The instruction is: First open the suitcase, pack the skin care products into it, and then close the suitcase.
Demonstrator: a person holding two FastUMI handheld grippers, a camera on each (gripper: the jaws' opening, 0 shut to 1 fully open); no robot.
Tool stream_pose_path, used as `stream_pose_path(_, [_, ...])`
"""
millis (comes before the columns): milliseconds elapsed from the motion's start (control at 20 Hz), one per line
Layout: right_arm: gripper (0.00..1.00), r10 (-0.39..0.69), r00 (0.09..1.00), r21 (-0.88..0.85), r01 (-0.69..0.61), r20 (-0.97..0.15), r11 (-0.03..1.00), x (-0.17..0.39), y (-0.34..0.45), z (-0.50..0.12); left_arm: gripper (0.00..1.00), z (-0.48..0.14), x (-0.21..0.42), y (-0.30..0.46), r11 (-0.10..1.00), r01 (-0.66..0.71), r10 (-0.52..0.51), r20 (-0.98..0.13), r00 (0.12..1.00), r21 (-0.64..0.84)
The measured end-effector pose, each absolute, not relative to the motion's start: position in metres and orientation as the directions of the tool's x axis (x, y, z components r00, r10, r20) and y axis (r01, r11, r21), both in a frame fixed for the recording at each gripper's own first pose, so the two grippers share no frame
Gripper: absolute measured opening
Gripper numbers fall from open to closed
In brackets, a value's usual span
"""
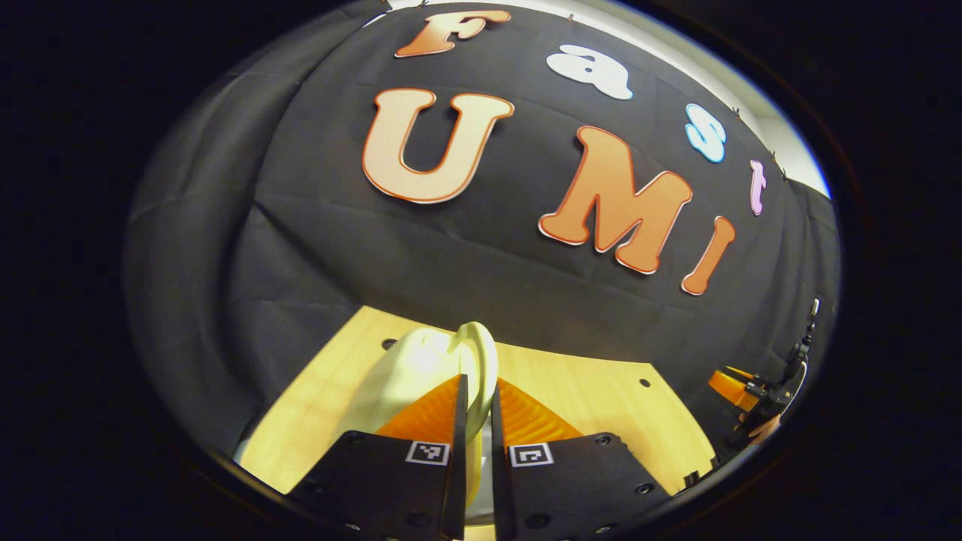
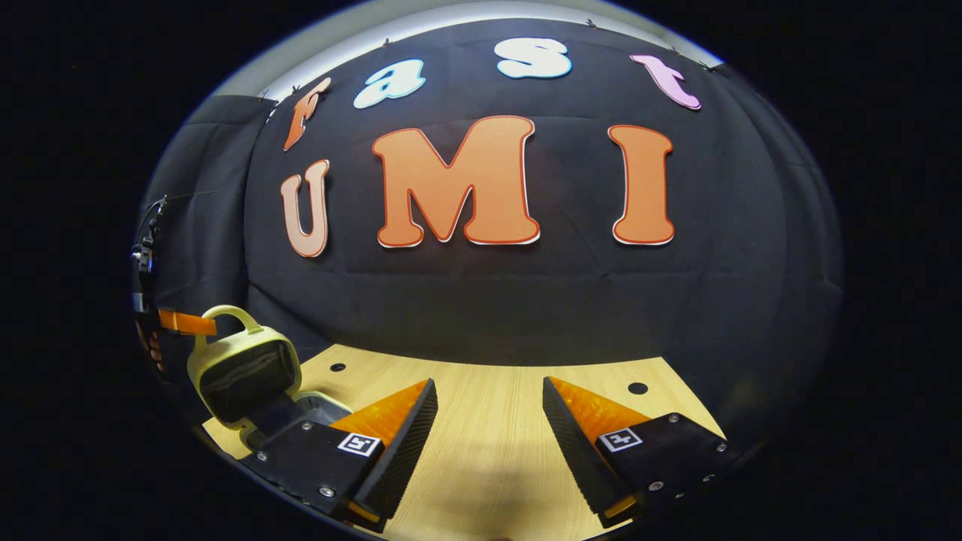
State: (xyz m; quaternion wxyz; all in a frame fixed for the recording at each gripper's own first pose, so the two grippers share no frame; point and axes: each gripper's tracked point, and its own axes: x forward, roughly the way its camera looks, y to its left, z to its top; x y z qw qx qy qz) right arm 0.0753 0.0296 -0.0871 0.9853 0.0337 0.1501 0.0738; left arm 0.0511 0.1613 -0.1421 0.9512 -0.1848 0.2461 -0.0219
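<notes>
In the left gripper view, the left gripper [image 1: 476, 421] sits at the bottom middle of the frame. Its two fingers are pulled almost together, and they pinch the thin, curved handle [image 1: 481, 361] of the small pale cream suitcase [image 1: 409, 376]. The handle pokes up between the fingers, and both fingers press on it. The round shell of the suitcase sits just left of the fingers, above the light wooden table [image 1: 579, 383]. Far at the right edge of this view, the other gripper [image 1: 759, 398] shows small; I cannot tell from here how wide it stands.

In the right gripper view, the suitcase [image 2: 244, 372] is at the lower left of the frame, and it is open. Its lid stands up with a dark lining facing us, and its handle [image 2: 225, 315] is on top. One finger of the left gripper [image 2: 184, 323] reaches in from the left edge to the handle. The bottom half lies flat on the table [image 2: 488, 421] just under the lid.

The right gripper [image 2: 488, 413] is at the bottom middle. Its fingers are spread wide apart. Nothing is between them but bare table, and they hold nothing.
</notes>
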Motion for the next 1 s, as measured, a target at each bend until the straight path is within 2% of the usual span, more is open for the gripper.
stream_pose_path(350, [0.9,0.125,0.947,0.101,-0.099,-0.296,0.99,0.063,-0.008,-0.092,0.15,-0.178,0.058,0.08,0.904,0.015,-0.257,-0.516,0.817,-0.426])
stream_pose_path(650, [0.91,0.098,0.94,0.109,-0.065,-0.328,0.992,0.046,-0.035,-0.107,0.15,-0.241,0.055,0.014,0.924,0.083,-0.316,-0.625,0.714,-0.373])
stream_pose_path(800, [0.9,0.088,0.938,0.115,-0.052,-0.336,0.992,0.037,-0.046,-0.112,0.15,-0.275,0.055,0.0,0.942,0.111,-0.308,-0.687,0.658,-0.316])
stream_pose_path(1000, [0.9,0.069,0.936,0.119,-0.029,-0.345,0.992,0.028,-0.059,-0.118,0.15,-0.297,0.067,-0.006,0.973,0.174,-0.228,-0.741,0.631,-0.151])
